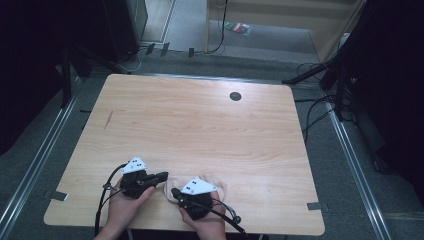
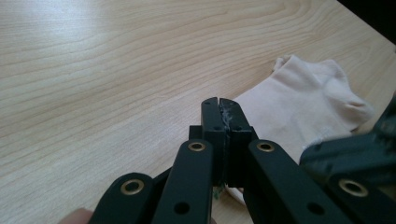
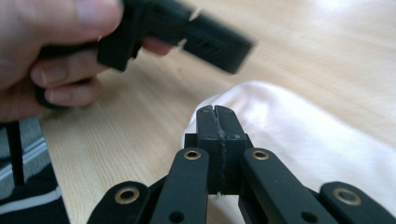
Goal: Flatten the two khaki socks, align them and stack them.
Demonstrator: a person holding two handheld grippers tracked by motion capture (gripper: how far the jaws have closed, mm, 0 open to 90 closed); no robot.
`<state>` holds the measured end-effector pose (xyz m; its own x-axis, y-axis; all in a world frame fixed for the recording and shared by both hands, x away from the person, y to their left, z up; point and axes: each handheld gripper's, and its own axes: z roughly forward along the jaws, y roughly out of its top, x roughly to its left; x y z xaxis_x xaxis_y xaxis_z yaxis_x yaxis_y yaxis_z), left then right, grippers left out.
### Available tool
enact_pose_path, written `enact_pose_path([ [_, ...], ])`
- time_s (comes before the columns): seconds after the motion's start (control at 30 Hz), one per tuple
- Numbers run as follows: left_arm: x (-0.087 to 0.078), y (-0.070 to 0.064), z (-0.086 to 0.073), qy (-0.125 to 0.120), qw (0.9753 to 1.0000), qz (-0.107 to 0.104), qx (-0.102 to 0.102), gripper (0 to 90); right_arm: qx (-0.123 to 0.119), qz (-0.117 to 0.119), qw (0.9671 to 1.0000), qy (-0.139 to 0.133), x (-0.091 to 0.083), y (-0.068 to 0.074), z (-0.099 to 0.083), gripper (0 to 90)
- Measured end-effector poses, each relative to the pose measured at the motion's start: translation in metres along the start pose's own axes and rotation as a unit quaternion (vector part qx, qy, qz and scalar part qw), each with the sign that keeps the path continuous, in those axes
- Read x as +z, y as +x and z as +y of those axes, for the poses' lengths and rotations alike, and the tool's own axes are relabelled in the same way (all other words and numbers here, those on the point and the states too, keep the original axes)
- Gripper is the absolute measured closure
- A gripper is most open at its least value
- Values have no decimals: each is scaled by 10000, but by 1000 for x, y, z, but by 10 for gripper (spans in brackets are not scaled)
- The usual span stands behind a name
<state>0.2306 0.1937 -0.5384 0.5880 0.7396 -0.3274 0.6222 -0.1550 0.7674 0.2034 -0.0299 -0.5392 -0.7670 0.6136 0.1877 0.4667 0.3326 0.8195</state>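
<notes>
A cream ankle sock (image 1: pixel 216 181) lies flat near the table's front edge, partly under my right gripper. My left gripper (image 1: pixel 163 176) is held in a hand just left of the sock, pointing right. In the left gripper view its jaws (image 2: pixel 219 105) are pressed together with nothing between them, and the sock (image 2: pixel 303 102) lies just beyond and to the right. My right gripper (image 1: pixel 174 191) points left over the sock's near end. Its jaws (image 3: pixel 215 112) are also shut and empty, above the sock's (image 3: pixel 299 135) edge. The left gripper (image 3: pixel 217 44) and the hand (image 3: pixel 46 42) holding it show blurred ahead.
The wooden table (image 1: pixel 200 130) has a round black grommet (image 1: pixel 235 96) at the back and a short dark mark (image 1: pixel 108 119) at the left. Grey tape tabs sit at the front corners. Cables and stands lie on the floor around it.
</notes>
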Motion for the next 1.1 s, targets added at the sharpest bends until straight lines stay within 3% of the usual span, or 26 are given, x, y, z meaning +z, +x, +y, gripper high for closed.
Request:
enact_pose_path([
  [0.13,-5,-5,-1,-4,9999,-92,60,900,193,-282,9994,-114,-23,-20,3,900],
  [0.33,-5,-3,0,-37,9999,-79,73,900,613,-776,9950,-171,-59,-60,-1,900],
  [0.5,-5,-5,-1,-49,9999,-125,103,900,627,-996,9930,5,-75,-79,-6,900],
  [0.7,0,-8,-2,91,9996,-198,205,900,561,-864,9946,152,-75,-85,-18,900],
  [0.9,9,-13,-5,429,9976,84,529,900,568,-1002,9927,367,-63,-90,-24,900],
  [1.0,11,-13,-6,495,9969,132,589,900,542,-1066,9923,336,-65,-91,-23,900],
  [1.1,9,-14,-6,399,9975,102,569,900,794,-1054,9912,54,-73,-93,-23,809],
])
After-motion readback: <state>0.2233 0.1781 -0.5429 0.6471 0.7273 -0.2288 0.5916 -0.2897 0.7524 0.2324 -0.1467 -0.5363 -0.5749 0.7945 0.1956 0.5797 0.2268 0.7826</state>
